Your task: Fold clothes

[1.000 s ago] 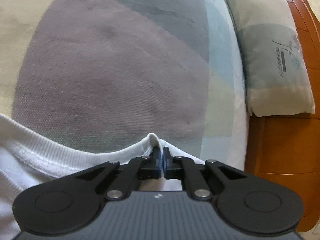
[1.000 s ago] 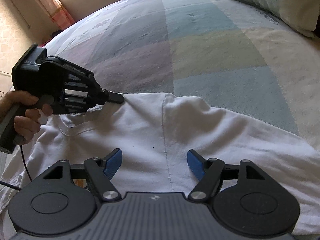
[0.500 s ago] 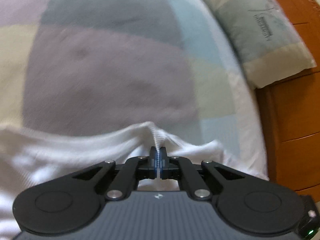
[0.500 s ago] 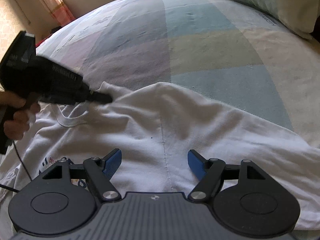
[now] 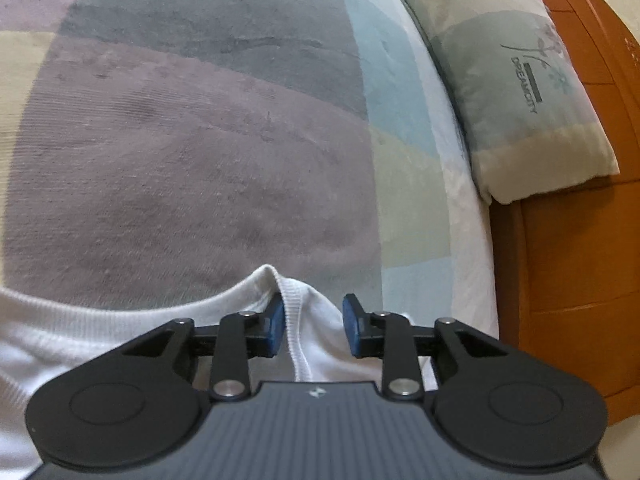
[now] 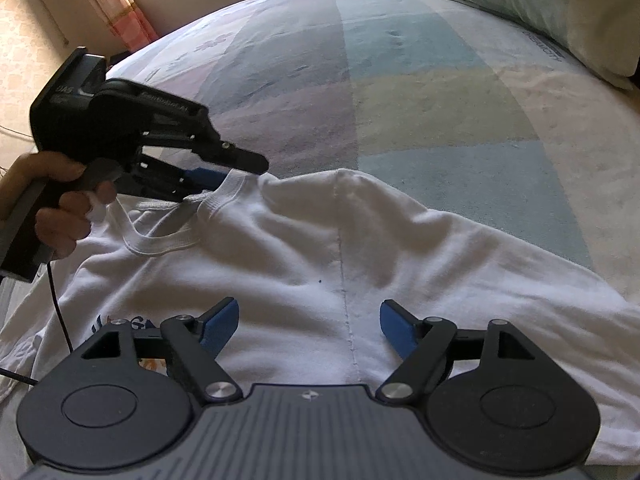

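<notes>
The white shirt (image 6: pixel 304 264) is lying spread on the bed (image 6: pixel 400 80), collar toward the far side and one sleeve trailing off to the right, so its long axis here is running left to right across the right wrist view. The left gripper (image 5: pixel 313 326) is sitting at the collar (image 5: pixel 286 308): its fingers have just been opening, and the ribbed collar fold is standing between the blue pads with a gap on the right side, so nothing is being pinched any longer. The right gripper (image 6: pixel 309 322) is hovering with its fingers spread wide and holding nothing, just above the shoulder seam (image 6: pixel 345 280), which is running straight away from it. The sleeve is lying to its right, so the right hand looks nearer for folding that side in.
</notes>
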`<control>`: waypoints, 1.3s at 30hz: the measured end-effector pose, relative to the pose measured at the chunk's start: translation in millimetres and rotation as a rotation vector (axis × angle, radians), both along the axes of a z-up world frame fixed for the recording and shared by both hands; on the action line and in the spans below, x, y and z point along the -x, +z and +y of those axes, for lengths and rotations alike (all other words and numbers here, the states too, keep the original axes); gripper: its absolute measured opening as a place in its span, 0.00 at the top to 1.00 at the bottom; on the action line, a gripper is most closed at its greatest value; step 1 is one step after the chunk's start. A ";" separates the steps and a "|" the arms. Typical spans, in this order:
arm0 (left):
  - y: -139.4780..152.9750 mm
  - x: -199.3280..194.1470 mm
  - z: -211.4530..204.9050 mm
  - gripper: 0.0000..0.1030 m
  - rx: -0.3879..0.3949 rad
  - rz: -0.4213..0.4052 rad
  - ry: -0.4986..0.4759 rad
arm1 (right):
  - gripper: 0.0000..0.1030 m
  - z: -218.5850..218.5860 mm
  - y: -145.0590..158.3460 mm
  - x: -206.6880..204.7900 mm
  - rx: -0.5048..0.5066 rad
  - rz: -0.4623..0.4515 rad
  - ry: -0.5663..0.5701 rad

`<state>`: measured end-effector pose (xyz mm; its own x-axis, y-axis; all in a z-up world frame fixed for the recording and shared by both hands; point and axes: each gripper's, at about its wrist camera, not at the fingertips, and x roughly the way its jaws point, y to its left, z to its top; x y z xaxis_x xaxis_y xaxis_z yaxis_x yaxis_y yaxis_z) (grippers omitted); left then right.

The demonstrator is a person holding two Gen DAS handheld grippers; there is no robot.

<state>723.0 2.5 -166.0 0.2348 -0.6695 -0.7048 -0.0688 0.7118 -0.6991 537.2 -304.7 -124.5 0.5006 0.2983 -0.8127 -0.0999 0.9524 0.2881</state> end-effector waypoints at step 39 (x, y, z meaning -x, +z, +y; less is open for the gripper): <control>31.5 138.4 92.4 0.49 -0.494 -0.282 -0.010 | 0.52 77.5 -7.7 -38.5 0.179 -0.086 0.478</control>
